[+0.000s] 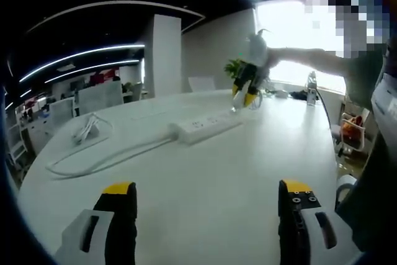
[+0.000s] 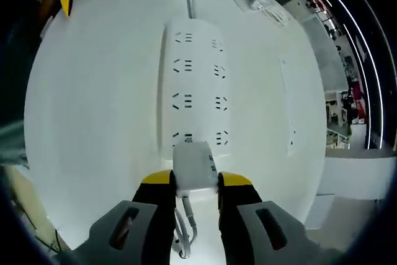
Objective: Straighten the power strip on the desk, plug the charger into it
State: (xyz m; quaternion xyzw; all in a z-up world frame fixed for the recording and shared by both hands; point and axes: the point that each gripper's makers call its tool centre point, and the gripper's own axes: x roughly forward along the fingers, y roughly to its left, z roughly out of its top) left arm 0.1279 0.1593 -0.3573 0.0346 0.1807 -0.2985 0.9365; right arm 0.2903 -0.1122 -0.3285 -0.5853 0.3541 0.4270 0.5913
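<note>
White desk (image 1: 205,197), office beyond. Right gripper (image 2: 197,184) pinches charger (image 2: 194,164) over near end of power strip (image 2: 197,85). Left gripper (image 1: 208,193) spread, idle. Risk: prongs miss slots, strip skids.

Charger (image 2: 194,166) over power strip (image 2: 193,85) near end, on desk (image 2: 93,122).

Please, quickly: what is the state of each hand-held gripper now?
Left hand-held gripper: open, holding nothing, above the desk.
Right hand-held gripper: shut on the white charger, at the power strip.
</note>
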